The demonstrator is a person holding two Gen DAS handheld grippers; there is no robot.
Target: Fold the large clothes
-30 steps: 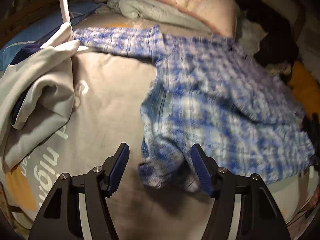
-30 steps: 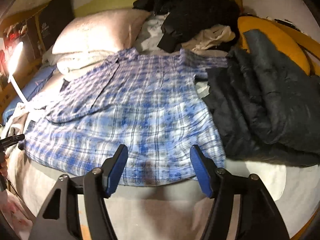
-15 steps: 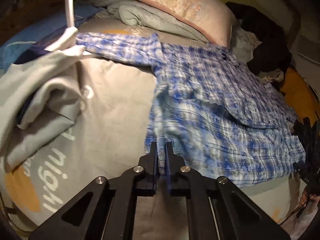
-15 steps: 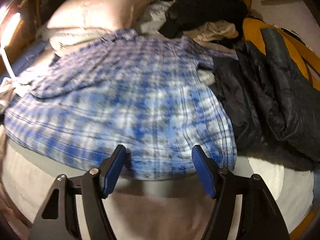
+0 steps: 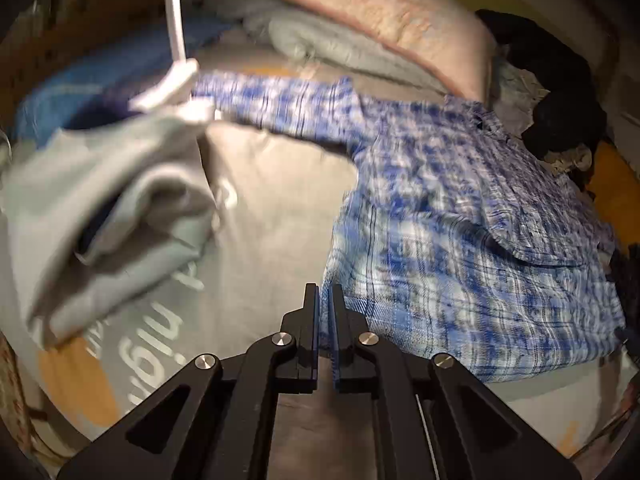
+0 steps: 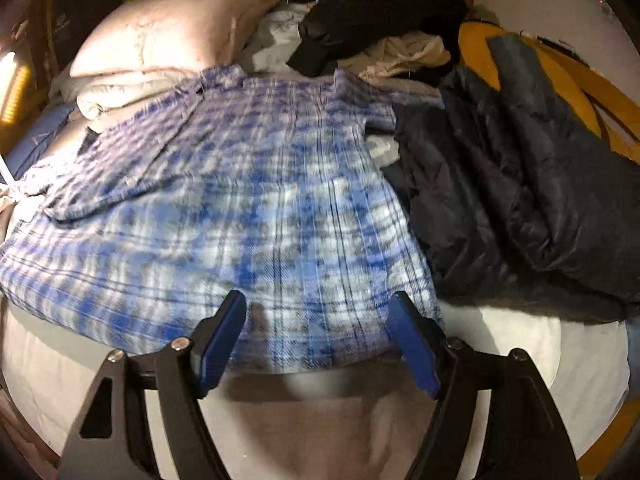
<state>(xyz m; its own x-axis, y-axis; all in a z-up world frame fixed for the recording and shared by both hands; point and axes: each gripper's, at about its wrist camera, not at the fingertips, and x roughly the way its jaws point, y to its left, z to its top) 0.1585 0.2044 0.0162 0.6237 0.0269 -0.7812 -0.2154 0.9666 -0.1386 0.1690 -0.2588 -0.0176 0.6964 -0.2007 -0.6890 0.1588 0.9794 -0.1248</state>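
Left claw [image 5: 325,292] grips plaid shirt [image 5: 460,248] hem; right claw [image 6: 316,312] just widened, hem between; dark jacket [image 6: 520,184] alongside.

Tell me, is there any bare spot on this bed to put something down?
Yes: the beige sheet between the grey folded garment and the blue plaid shirt, and the white strip in front of the dark puffer jacket. The head end is crowded with the pillow and black clothes.

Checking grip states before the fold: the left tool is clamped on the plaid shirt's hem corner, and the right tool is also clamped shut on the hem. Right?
Not quite. The left tool is indeed shut on the shirt hem corner, but the right tool is open: the right wrist view shows its jaws spread wide, having just been opening, with the hem lying between them and not pinched.
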